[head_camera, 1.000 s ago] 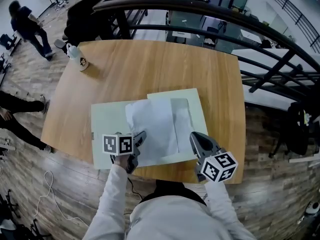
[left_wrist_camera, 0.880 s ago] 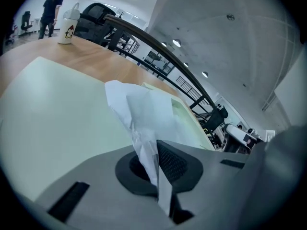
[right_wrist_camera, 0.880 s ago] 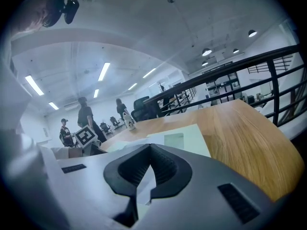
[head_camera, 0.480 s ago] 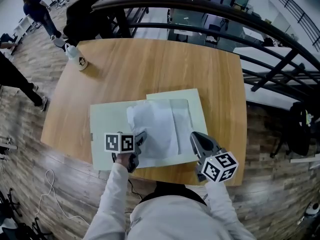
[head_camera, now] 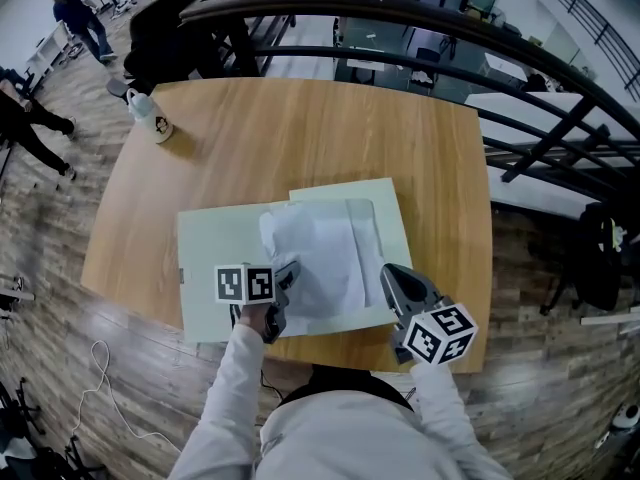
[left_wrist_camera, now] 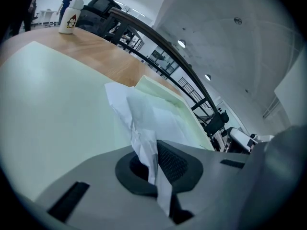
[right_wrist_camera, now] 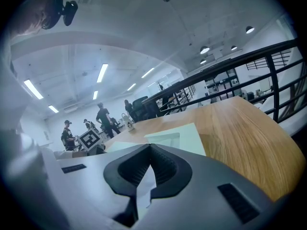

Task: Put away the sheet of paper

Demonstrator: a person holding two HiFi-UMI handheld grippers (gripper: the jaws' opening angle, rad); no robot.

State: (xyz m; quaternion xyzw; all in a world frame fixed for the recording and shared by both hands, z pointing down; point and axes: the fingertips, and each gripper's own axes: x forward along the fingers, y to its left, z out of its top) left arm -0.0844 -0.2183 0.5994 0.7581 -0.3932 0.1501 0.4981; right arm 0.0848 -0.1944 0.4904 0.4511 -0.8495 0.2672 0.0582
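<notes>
On the wooden counter point(head_camera: 300, 138), near its front edge, lay two overlapping pale green sheets point(head_camera: 215, 248), and the white sheet of paper point(head_camera: 320, 253) rested crumpled on top of them, roughly in the middle. The left gripper point(head_camera: 285, 276) sat at the near left corner of the paper with its jaws closed on it. In the left gripper view the creased paper point(left_wrist_camera: 139, 114) ran out from between the pressed jaws of the left gripper point(left_wrist_camera: 152, 152) and rose in a wrinkled fold over the green sheets point(left_wrist_camera: 53, 99). The right gripper point(head_camera: 388, 271) hovered by the near right corner of the green sheets, just beside the paper's right edge. In its own view the jaw tips of the right gripper point(right_wrist_camera: 150, 150) met, and nothing stuck out past them. A pale sliver showed in the slit behind the tips, though what it was could not be told. Beyond those jaws the farther green sheet point(right_wrist_camera: 187, 138) lay flat on the counter point(right_wrist_camera: 240, 123). At the far left corner of the counter, well apart from the paper, a small white bottle point(head_camera: 152, 116) stood upright. A dark curved railing point(head_camera: 400, 18) ran behind the counter, and people point(head_camera: 78, 8) stood on the floor at the far left.
</notes>
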